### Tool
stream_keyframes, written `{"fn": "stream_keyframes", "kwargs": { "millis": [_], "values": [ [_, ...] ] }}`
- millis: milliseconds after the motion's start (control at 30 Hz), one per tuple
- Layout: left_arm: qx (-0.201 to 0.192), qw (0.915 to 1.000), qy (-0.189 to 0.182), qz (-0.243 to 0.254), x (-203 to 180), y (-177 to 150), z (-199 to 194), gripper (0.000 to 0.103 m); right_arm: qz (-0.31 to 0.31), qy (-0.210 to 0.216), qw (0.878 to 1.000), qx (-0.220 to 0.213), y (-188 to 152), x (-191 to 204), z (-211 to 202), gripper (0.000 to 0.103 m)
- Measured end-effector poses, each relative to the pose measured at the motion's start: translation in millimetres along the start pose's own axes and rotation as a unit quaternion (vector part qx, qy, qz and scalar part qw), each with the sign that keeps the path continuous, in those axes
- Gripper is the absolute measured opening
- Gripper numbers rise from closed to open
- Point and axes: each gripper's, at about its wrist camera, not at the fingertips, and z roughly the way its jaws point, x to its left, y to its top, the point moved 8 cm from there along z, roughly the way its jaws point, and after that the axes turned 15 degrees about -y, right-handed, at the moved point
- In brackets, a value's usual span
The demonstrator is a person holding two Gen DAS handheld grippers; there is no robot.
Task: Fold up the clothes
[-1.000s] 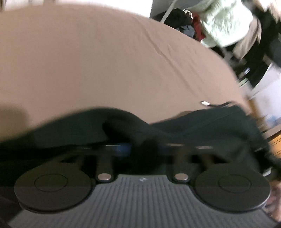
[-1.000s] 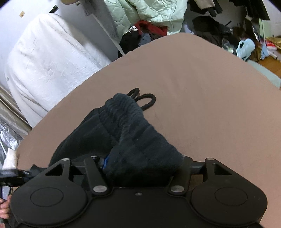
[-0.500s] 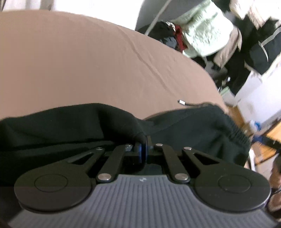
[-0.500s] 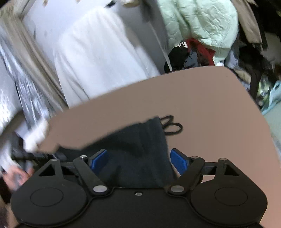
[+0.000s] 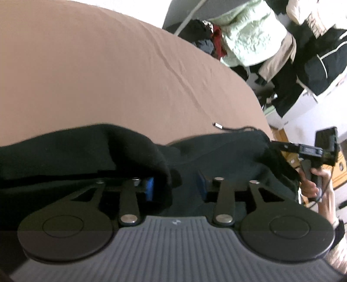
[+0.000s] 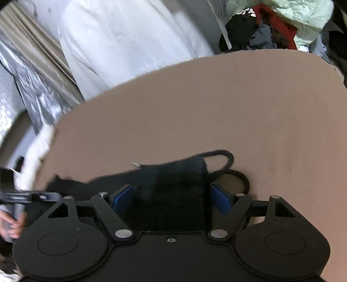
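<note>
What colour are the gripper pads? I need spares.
Blue; the right gripper's pads show it best, in the right wrist view.

Both grippers' jaws now apart, black garment (image 5: 216, 151) released.

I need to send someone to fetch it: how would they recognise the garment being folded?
Start at the wide brown bed sheet. Near its front edge lies the black garment, a dark, soft, flattened piece of clothing. A looped black drawstring trails from one end, and unlike the pale green jacket and other clothes heaped beyond the bed, it alone lies on the sheet.
</note>
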Motion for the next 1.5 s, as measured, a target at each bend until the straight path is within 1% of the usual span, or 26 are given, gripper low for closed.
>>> {"fn": "stream_keyframes", "kwargs": {
  "millis": [33, 67, 100, 133, 167, 233, 267, 333, 467, 633, 667, 700, 733, 767, 800, 833, 867, 967, 1033, 1100, 1167, 1233, 1300, 1400, 1467, 1500],
  "values": [
    [-0.001, 1.0000, 0.004, 0.003, 0.6, -0.6, 2.1, 0.044, -0.001, 0.002, 1.000, 0.002, -2.5, 0.5, 6.6, 0.080],
    [0.001, 0.9998, 0.015, 0.014, -0.4, 0.7, 3.1, 0.037, -0.001, 0.017, 1.000, -0.005, -4.1, 2.7, 8.4, 0.056],
    [0.004, 0.9989, 0.032, 0.035, -3.0, 3.9, 3.2, 0.013, -0.001, 0.032, 0.999, -0.013, -5.6, 4.8, 9.9, 0.042],
    [0.007, 0.9973, 0.048, 0.055, -5.7, 7.2, 3.3, 0.003, -0.006, 0.040, 0.998, -0.037, -4.6, 6.3, 4.4, 0.040],
    [0.003, 0.9950, 0.062, 0.078, -9.5, 16.7, -0.1, 0.003, -0.010, 0.049, 0.997, -0.062, -3.5, 7.6, -1.2, 0.027],
    [-0.014, 0.9906, 0.077, 0.112, -14.9, 45.0, -9.5, 0.004, 0.013, 0.075, 0.991, -0.114, 2.0, 1.2, -17.8, 0.020],
    [-0.017, 0.9910, 0.078, 0.108, -11.6, 56.1, -9.0, 0.004, 0.026, 0.071, 0.988, -0.136, 5.0, -5.9, -24.2, 0.020],
    [-0.013, 0.9911, 0.086, 0.101, -1.6, 72.2, -1.5, 0.004, 0.045, 0.059, 0.988, -0.134, 5.9, -13.6, -20.2, 0.020],
    [0.037, 0.9872, 0.129, 0.086, 36.2, 63.5, 42.5, 0.007, 0.018, 0.005, 0.992, -0.123, -0.2, -6.5, 4.3, 0.020],
    [-0.006, 0.9963, 0.080, 0.032, 42.0, 77.3, 20.1, 0.009, 0.042, -0.019, 0.993, -0.108, -1.7, -14.0, 12.5, 0.025],
    [-0.019, 0.9972, 0.066, 0.028, 37.9, 82.1, 8.9, 0.009, 0.054, -0.031, 0.993, -0.097, -1.6, -17.1, 11.2, 0.031],
    [-0.030, 0.9974, 0.056, 0.034, 32.6, 86.5, -1.5, 0.009, 0.066, -0.043, 0.993, -0.086, -1.6, -20.3, 9.7, 0.047],
    [-0.048, 0.9961, 0.058, 0.046, 28.0, 91.2, -12.1, 0.012, 0.077, -0.054, 0.993, -0.075, -1.7, -23.4, 8.2, 0.055],
    [-0.073, 0.9931, 0.067, 0.062, 22.9, 96.9, -25.2, 0.034, 0.090, -0.066, 0.992, -0.064, -1.8, -26.5, 6.5, 0.062],
    [-0.104, 0.9887, 0.076, 0.076, 18.5, 103.6, -39.1, 0.068, 0.121, -0.062, 0.989, -0.054, -2.2, -29.8, 0.8, 0.062],
    [-0.144, 0.9824, 0.081, 0.087, 14.3, 110.6, -54.2, 0.080, 0.139, -0.060, 0.987, -0.061, -1.9, -31.1, -8.2, 0.062],
    [-0.175, 0.9772, 0.078, 0.091, 11.2, 115.7, -66.9, 0.084, 0.137, -0.072, 0.985, -0.074, -1.4, -29.9, -18.2, 0.062],
    [-0.155, 0.9816, 0.075, 0.082, 7.2, 105.7, -75.9, 0.078, 0.081, -0.138, 0.979, -0.129, 0.2, -15.7, -52.5, 0.062],
    [-0.131, 0.9844, 0.083, 0.084, 3.9, 91.4, -77.2, 0.077, 0.030, -0.128, 0.980, -0.150, -7.6, 11.4, -69.8, 0.062],
    [-0.096, 0.9823, 0.119, 0.107, 0.9, 53.1, -73.4, 0.079, -0.021, -0.118, 0.978, -0.172, -15.8, 38.9, -87.0, 0.063],
    [-0.057, 0.9764, 0.160, 0.133, 3.0, 12.8, -68.9, 0.079, -0.079, -0.074, 0.980, -0.169, -34.9, 80.2, -89.2, 0.064],
    [-0.023, 0.9640, 0.223, 0.143, 16.1, -17.3, -60.8, 0.079, -0.127, -0.038, 0.978, -0.164, -50.7, 118.6, -83.1, 0.065],
    [-0.007, 0.9511, 0.285, 0.118, 46.6, -31.3, -65.4, 0.077, -0.159, -0.041, 0.973, -0.162, -62.2, 149.6, -66.0, 0.065],
    [-0.023, 0.9362, 0.340, 0.085, 80.1, -32.8, -88.2, 0.073, -0.229, -0.069, 0.964, -0.116, -79.9, 172.5, -25.1, 0.063],
    [-0.072, 0.9373, 0.324, 0.107, 73.3, -25.2, -121.0, 0.073, -0.277, -0.201, 0.933, -0.109, -87.3, 145.1, -1.3, 0.063],
    [-0.097, 0.9345, 0.320, 0.123, 68.9, -21.1, -139.2, 0.074, -0.253, -0.196, 0.942, -0.100, -82.2, 129.0, -1.9, 0.064]
  ]
}}
